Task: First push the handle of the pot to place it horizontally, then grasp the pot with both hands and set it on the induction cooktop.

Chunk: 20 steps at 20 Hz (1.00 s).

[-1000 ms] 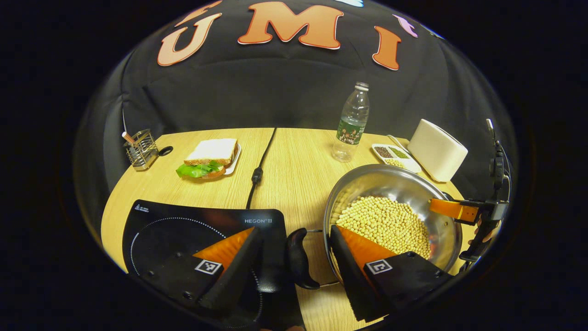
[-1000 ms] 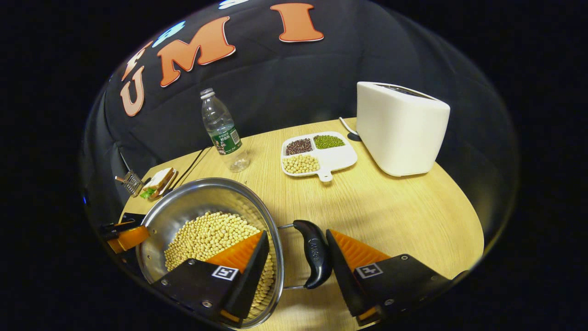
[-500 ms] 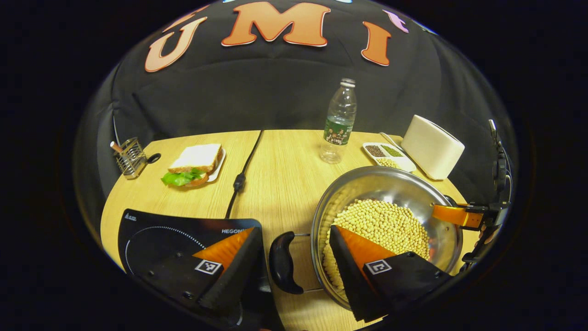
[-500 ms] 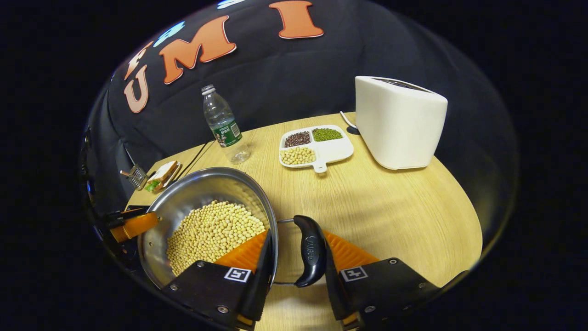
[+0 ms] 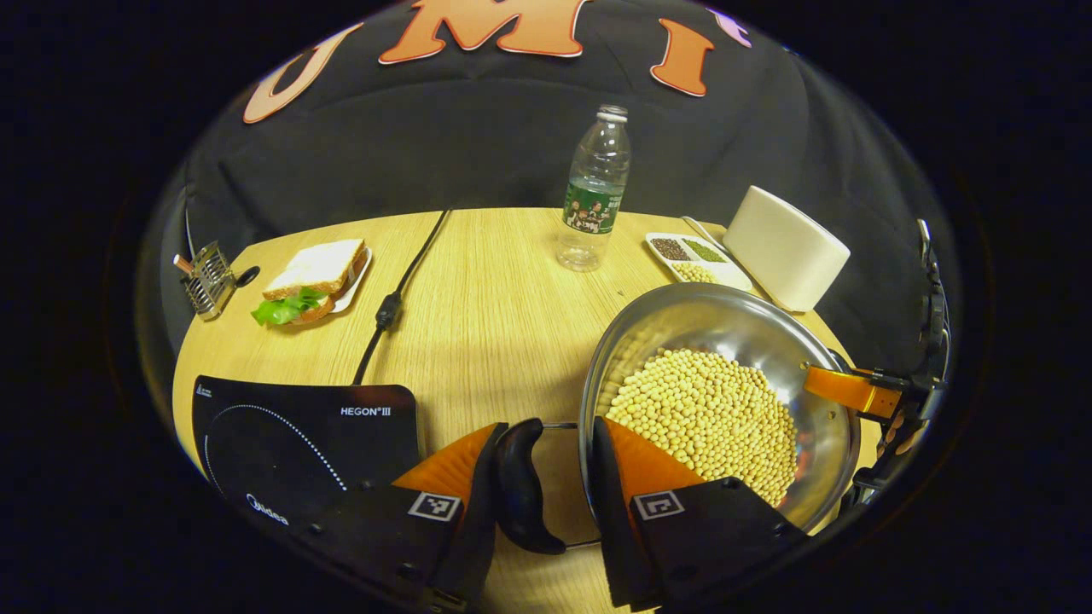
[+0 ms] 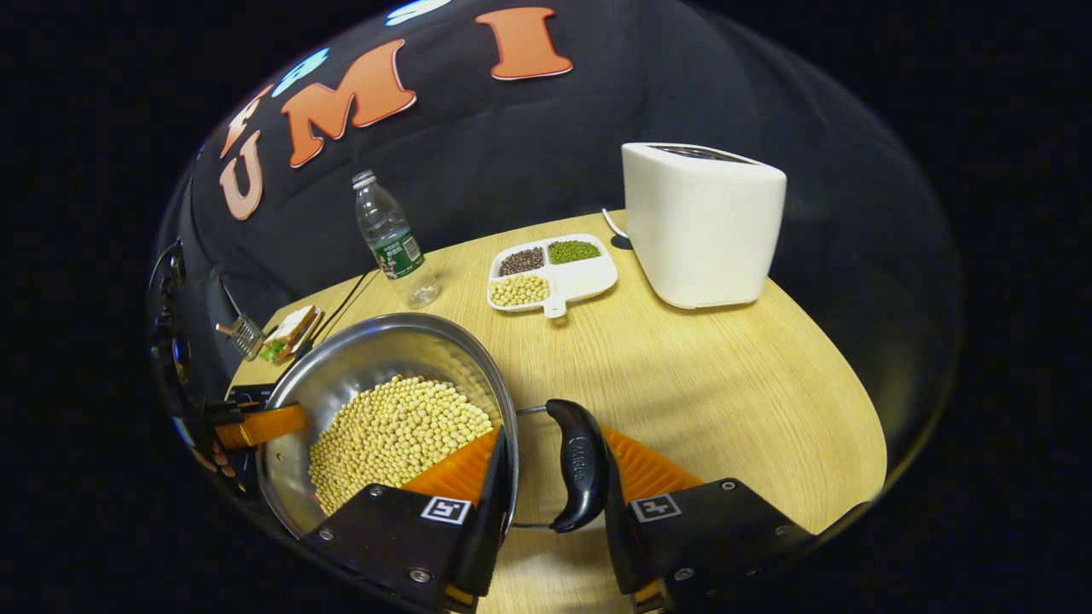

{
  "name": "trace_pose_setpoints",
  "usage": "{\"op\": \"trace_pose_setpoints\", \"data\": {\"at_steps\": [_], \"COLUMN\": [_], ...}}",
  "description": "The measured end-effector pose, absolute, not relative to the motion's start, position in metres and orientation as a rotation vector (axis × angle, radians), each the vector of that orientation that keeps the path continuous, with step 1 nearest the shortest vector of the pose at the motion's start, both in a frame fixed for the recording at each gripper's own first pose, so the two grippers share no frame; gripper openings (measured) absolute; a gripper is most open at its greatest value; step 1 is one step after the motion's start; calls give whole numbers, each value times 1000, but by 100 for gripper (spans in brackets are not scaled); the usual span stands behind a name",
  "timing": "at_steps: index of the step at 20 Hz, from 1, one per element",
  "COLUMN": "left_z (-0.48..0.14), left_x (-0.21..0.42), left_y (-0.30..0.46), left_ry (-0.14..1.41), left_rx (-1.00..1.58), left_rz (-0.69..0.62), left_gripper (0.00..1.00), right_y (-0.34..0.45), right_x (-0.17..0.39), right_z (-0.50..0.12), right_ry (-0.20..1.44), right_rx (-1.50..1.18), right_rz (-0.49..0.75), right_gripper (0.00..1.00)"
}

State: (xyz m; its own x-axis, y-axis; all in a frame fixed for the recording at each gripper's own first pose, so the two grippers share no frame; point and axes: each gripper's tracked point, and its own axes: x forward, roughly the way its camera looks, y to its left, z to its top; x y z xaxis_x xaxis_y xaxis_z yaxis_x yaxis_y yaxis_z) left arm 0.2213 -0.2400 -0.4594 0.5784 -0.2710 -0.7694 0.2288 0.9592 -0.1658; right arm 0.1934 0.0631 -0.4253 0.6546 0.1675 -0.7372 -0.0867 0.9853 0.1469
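Both grippers [image 5: 536, 499] [image 6: 550, 486] were clamped across pot [image 5: 725, 341] rim and handles; lifting level toward the cooktop [image 5: 290, 435] seemed wise.

Cooktop [image 5: 281, 435] partly cut off (lower edge)

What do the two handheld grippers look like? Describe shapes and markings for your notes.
The left gripper and the right gripper each have two wedge-shaped fingers with ribbed inner faces. Every finger block carries a square checker-like tag and small screws. In the left gripper view, a thin dark cable rises behind the right gripper.
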Motion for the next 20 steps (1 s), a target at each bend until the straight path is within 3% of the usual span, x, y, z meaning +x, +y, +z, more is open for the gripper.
{"op": "trace_pose_setpoints", "data": {"at_steps": [7,8,10,12,13,15,16,17,20], "left_z": [-425,-415,-395,-376,-367,-350,-343,-335,-314], "left_x": [202,200,196,191,188,184,181,179,172], "left_y": [-230,-225,-213,-197,-187,-166,-154,-142,-105], "left_ry": [910,905,890,875,867,852,849,848,840], "left_rx": [-68,-72,-66,-62,-66,-66,-65,-65,-56], "left_rz": [-301,-297,-293,-286,-278,-264,-255,-246,-221], "left_gripper": [59,59,59,59,59,59,59,59,59], "right_y": [71,75,87,101,109,129,139,150,186], "right_x": [173,169,163,156,152,146,144,140,134], "right_z": [-383,-375,-359,-343,-336,-323,-316,-310,-298], "right_ry": [807,805,794,781,777,776,771,768,766], "right_rx": [99,102,107,113,121,120,118,117,116], "right_rz": [136,142,154,167,175,197,207,218,257], "right_gripper": [51,46,51,46,51,51,46,51,51]}}
